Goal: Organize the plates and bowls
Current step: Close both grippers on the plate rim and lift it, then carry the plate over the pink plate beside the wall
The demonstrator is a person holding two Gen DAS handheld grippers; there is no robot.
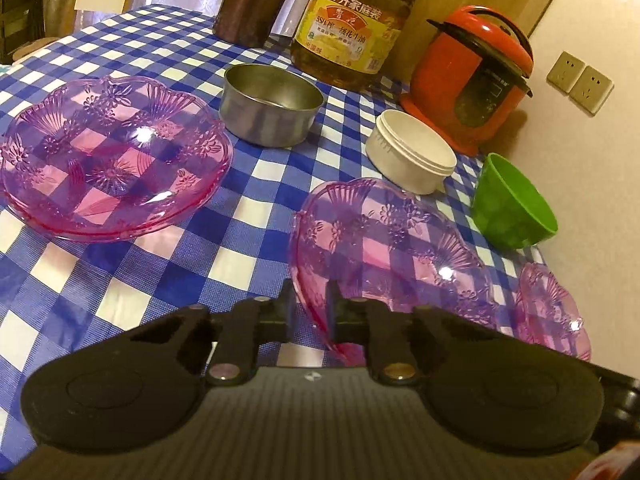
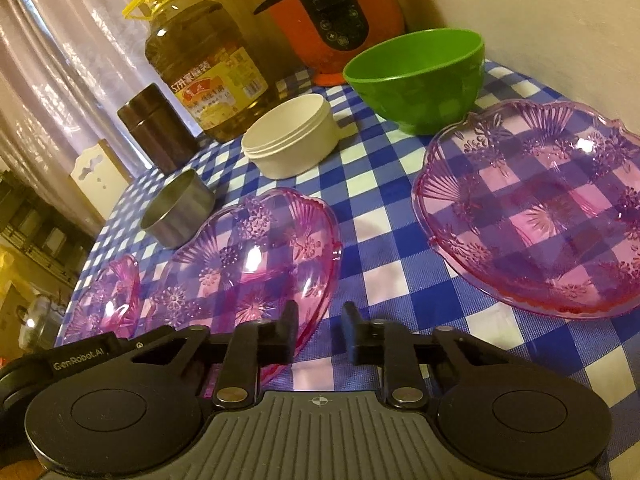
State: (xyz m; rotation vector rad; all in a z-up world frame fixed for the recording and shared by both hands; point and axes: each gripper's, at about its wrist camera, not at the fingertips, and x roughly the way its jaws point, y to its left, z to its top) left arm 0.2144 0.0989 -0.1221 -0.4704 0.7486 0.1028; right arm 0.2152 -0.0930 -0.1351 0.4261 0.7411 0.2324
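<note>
Fingers [image 1: 285, 314] of left gripper [image 1: 310, 312] clamp the middle pink plate's [image 1: 392, 248] rim; right gripper's [image 2: 320, 328] straddle it, grip unclear, steel bowl [image 1: 272, 104] beyond.

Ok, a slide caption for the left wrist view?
Left gripper closed on the near rim of a pink plate, with bowls behind on the checked tablecloth.

Three patterned plastic plates lie in a row on the checked tablecloth [image 2: 400, 276]: left plate [image 2: 108, 300], middle plate [image 2: 248, 264], right plate [image 2: 540, 216]. Behind them, left to right: steel bowl [image 2: 178, 212], lidless tub [image 2: 292, 142], plastic bowl [image 2: 416, 76]. Rearmost stand a canister [image 2: 154, 128], an oil jug [image 2: 204, 76] and a pressure cooker [image 2: 332, 12].
</note>
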